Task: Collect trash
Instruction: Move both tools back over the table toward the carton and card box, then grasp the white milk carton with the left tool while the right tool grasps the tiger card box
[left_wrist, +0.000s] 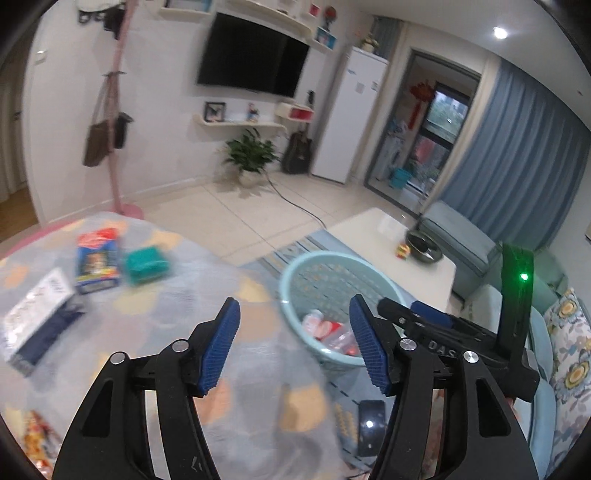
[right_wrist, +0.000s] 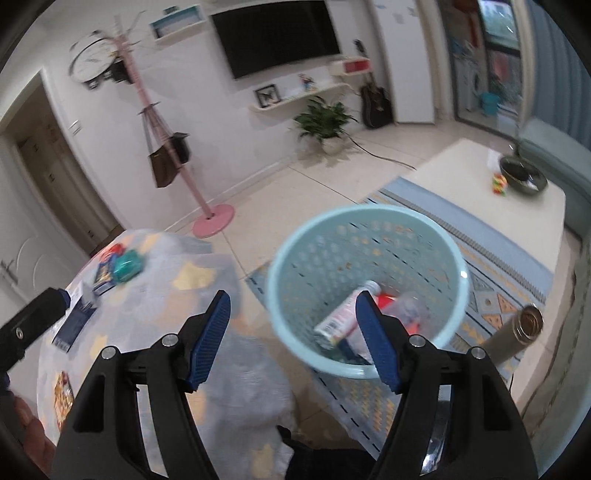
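A light blue perforated basket (right_wrist: 295, 243) stands on the rug beside the table and holds a white bottle (right_wrist: 341, 315) and other packaging; it also shows in the left wrist view (left_wrist: 295, 273). On the patterned tablecloth lie a blue and red packet (left_wrist: 96, 260), a green lump (left_wrist: 146, 266), a white and navy box (left_wrist: 35, 319) and a colourful wrapper (left_wrist: 37, 439). My left gripper (left_wrist: 293, 345) is open and empty above the table's right edge. My right gripper (right_wrist: 293, 338) is open and empty, just left of the basket.
A white coffee table (right_wrist: 461, 184) carries a dark bowl (right_wrist: 522, 173) and a small coloured cube (right_wrist: 499, 183). A metal flask (right_wrist: 517, 334) lies on the rug. A pink coat stand (right_wrist: 212, 221), a potted plant (right_wrist: 325, 122) and a sofa (left_wrist: 565, 350) are around.
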